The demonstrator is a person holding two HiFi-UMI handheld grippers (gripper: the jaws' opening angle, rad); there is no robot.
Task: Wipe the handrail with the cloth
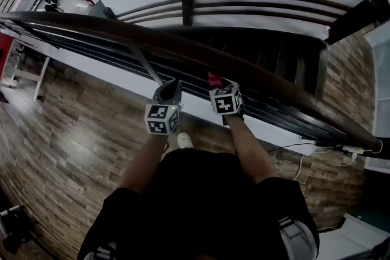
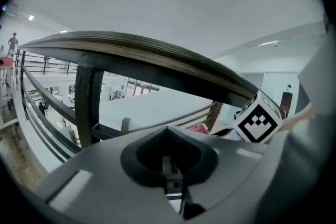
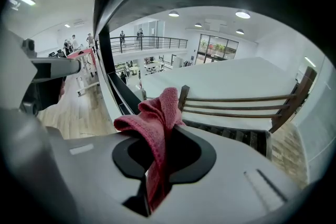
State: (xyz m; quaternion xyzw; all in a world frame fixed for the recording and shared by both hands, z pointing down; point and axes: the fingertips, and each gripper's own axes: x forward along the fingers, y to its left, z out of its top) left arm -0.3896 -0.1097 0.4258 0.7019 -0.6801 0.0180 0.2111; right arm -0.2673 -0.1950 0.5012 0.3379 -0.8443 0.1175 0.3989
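My right gripper [image 1: 217, 86] pinches the red cloth [image 3: 157, 113] just under the handrail [image 1: 183, 45], which runs from upper left to lower right. The left gripper [image 1: 169, 93] has its jaws pressed together and empty.

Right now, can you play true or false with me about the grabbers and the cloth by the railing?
1. The right gripper is pinching a red cloth. True.
2. The cloth is lying on the floor. False: it sticks up from the right gripper's shut jaws.
3. The left gripper holds nothing. True: its jaws are together and empty.
4. The handrail is bright white. False: it is dark brown wood.
5. Both grippers are high above the handrail. False: in the head view both sit just on the person's side of it.
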